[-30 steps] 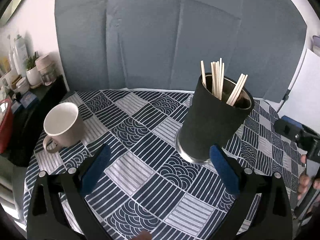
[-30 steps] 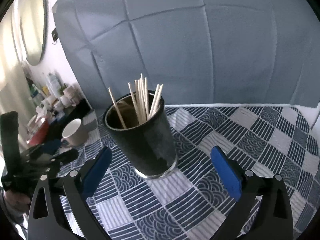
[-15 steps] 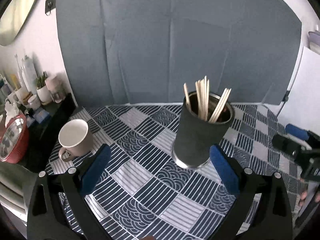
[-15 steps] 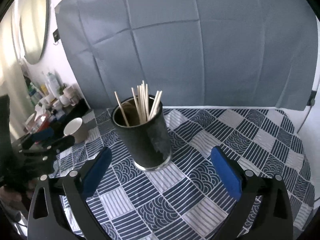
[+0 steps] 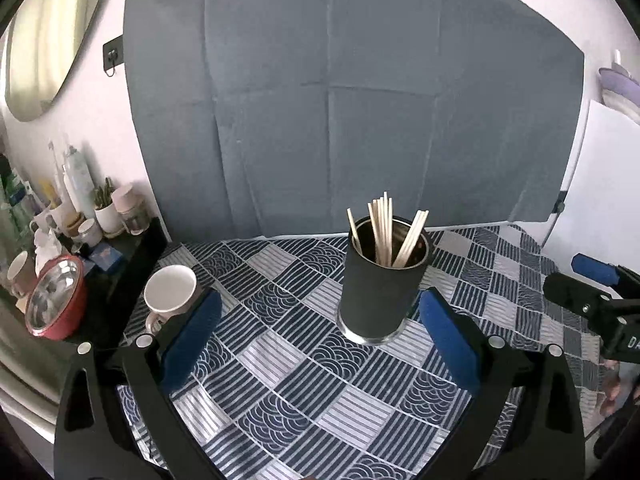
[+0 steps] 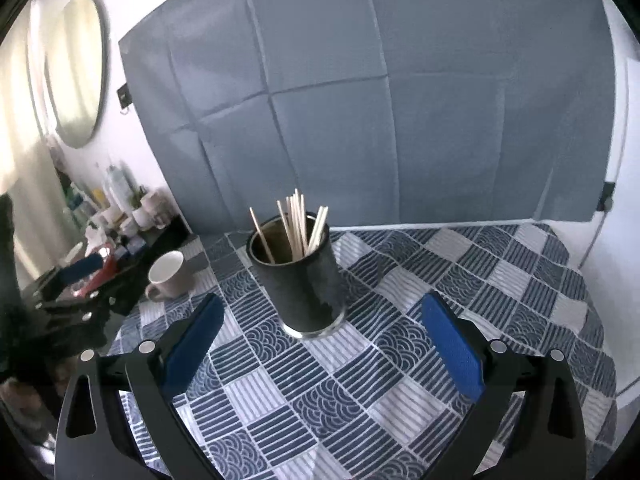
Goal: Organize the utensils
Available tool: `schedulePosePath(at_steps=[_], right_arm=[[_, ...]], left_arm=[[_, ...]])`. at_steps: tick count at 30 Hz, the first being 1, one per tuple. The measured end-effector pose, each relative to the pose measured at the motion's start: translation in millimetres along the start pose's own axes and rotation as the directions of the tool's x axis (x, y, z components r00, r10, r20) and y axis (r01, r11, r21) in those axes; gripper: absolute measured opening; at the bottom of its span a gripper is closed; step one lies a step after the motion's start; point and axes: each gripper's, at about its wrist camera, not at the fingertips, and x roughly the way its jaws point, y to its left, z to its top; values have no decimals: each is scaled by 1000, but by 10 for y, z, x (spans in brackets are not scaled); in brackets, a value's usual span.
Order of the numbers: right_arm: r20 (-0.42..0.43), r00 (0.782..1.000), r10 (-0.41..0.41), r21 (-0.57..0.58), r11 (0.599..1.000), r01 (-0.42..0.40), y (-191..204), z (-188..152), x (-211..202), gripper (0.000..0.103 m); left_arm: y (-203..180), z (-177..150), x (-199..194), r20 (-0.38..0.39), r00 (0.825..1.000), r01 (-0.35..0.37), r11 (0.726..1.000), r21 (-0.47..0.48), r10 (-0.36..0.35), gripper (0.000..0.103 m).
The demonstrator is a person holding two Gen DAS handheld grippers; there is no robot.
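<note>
- Chopsticks [image 5: 386, 232]: wooden, light and stiff, they stand bunched in the dark holder cup [image 5: 378, 292] mid-table on the patterned tablecloth [image 5: 280, 364].
- I'd pinch one by its exposed upper end; thin sticks may roll or slip.
- The holder looks top-heavy, so I'd avoid knocking it.
- Left gripper [image 5: 320, 340] and right gripper [image 6: 320, 340]: both spread wide, empty.
- Legible writing: only "DA" on the right gripper's body in the left view.

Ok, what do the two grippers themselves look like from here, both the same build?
Yes, matching. The left gripper and right gripper each have black angular frames with triangular cut-outs and round silver fasteners, carrying two flat fingers faced with blue textured pads. White lettering shows on the right gripper's black body at the left view's edge, too cropped to read. No cables or sleeves visible.
</note>
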Motion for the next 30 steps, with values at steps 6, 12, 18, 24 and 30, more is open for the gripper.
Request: schedulePosePath(at_steps=[6, 12, 18, 24, 30], right_arm=[[-23, 999, -43, -19, 999, 42, 94, -71, -120, 95], [-62, 997, -49, -12, 999, 48, 137, -213, -146, 95], [-98, 993, -63, -4, 998, 63, 162, -370, -158, 95], [-99, 992, -79, -4, 997, 79, 167, -411, -185, 95], [-118, 990, -78, 1, 997, 78, 169, -435, -161, 95]], left_arm=[[-33, -119, -107, -27, 1000, 2, 1000, -15, -3, 97], [-57, -260, -152, -72, 997, 6, 999, -32, -8, 97], [-36, -384, -207, -102, 995, 3, 998, -67, -10, 97], [18, -434, -255, -103, 995, -24, 995, -97, 14, 97], [117, -477, -252, -117, 993, -20, 989, -149, 2, 97]])
